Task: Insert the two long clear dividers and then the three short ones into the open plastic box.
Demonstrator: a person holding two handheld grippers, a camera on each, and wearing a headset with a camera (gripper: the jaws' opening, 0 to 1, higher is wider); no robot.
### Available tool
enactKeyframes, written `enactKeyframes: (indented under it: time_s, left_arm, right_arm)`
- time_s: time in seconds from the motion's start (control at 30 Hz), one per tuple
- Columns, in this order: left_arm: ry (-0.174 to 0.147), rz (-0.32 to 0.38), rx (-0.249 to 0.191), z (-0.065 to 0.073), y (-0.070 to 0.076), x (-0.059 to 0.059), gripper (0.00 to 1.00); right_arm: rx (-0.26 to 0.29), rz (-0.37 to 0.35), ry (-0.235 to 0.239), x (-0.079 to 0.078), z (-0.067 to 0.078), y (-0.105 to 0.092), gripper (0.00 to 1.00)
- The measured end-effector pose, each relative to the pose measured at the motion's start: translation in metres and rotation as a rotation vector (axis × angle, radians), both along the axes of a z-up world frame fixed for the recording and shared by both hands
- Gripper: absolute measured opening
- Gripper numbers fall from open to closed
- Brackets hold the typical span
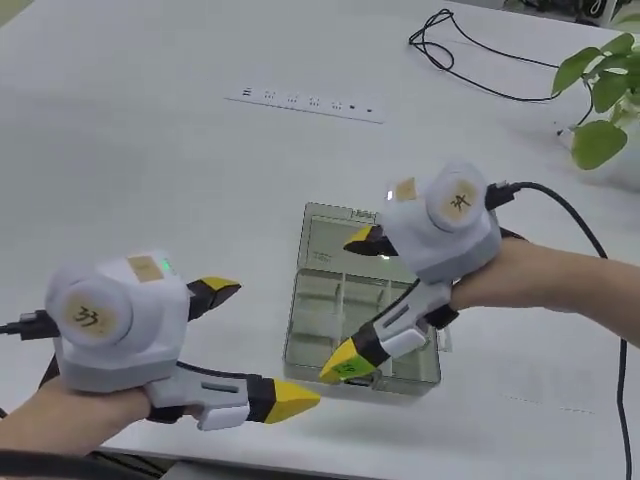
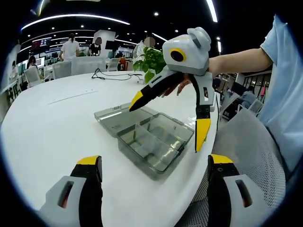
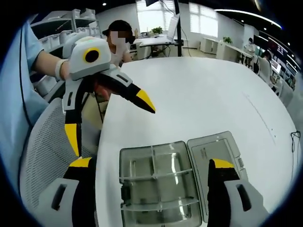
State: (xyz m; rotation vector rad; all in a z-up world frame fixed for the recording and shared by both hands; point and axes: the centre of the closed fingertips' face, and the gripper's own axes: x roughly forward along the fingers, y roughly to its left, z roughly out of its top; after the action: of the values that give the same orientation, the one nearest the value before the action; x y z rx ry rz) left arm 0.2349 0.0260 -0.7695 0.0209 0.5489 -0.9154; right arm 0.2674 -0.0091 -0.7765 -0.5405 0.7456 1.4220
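Observation:
The open clear plastic box (image 1: 330,345) (image 2: 142,158) (image 3: 128,189) lies near the table's front edge, its lid (image 1: 330,232) (image 2: 111,115) (image 3: 213,153) folded flat behind the tray. Clear dividers (image 3: 154,163) stand inside and split the tray into several compartments. My right gripper (image 1: 348,304) (image 3: 151,163) hovers over the box, open and holding nothing, one jaw over the lid side and one at the tray's front edge. My left gripper (image 1: 260,343) (image 2: 154,163) is to the left of the box, apart from it, open and holding nothing. Each gripper view also shows the other gripper: the right gripper (image 2: 168,120) and the left gripper (image 3: 110,124).
A white power strip (image 1: 305,103) lies farther back on the white table (image 1: 150,180). A black cable (image 1: 470,65) loops at the back right beside a green plant (image 1: 600,90). A mesh chair (image 3: 45,142) stands off the table's near edge. People sit in the background.

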Motion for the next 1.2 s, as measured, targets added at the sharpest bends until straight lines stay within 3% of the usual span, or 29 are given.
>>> enactKeyframes:
  time_s: [0.17, 0.23, 0.4, 0.43, 0.47, 0.73, 1.0, 1.2]
  left_arm:
    - [-0.004, -0.007, 0.005, 0.001, -0.001, 0.002, 0.94]
    - [-0.004, -0.008, 0.003, 0.003, -0.001, 0.003, 0.94]
    - [-0.010, -0.012, 0.004, 0.005, -0.003, 0.006, 0.93]
    - [-0.012, -0.008, -0.003, 0.006, -0.004, 0.007, 0.93]
    - [-0.011, -0.008, -0.005, 0.006, -0.005, 0.008, 0.93]
    - [-0.014, -0.019, -0.007, 0.005, -0.012, 0.010, 0.93]
    - [-0.008, -0.020, -0.020, 0.006, -0.015, 0.011, 0.92]
    - [-0.008, -0.022, -0.015, 0.005, -0.015, 0.012, 0.92]
  right_arm:
    - [0.051, -0.045, 0.004, 0.000, 0.004, -0.009, 1.00]
    - [0.073, -0.089, -0.003, 0.003, 0.005, -0.016, 1.00]
    - [0.138, -0.194, 0.036, 0.003, 0.010, -0.036, 1.00]
    - [0.125, -0.228, 0.029, 0.006, 0.009, -0.045, 1.00]
    - [0.118, -0.218, 0.025, 0.004, 0.008, -0.049, 1.00]
    - [0.136, -0.321, 0.015, 0.007, 0.013, -0.086, 1.00]
    - [0.067, -0.388, 0.020, 0.006, -0.005, -0.137, 1.00]
    - [0.026, -0.412, 0.017, -0.002, -0.013, -0.161, 1.00]
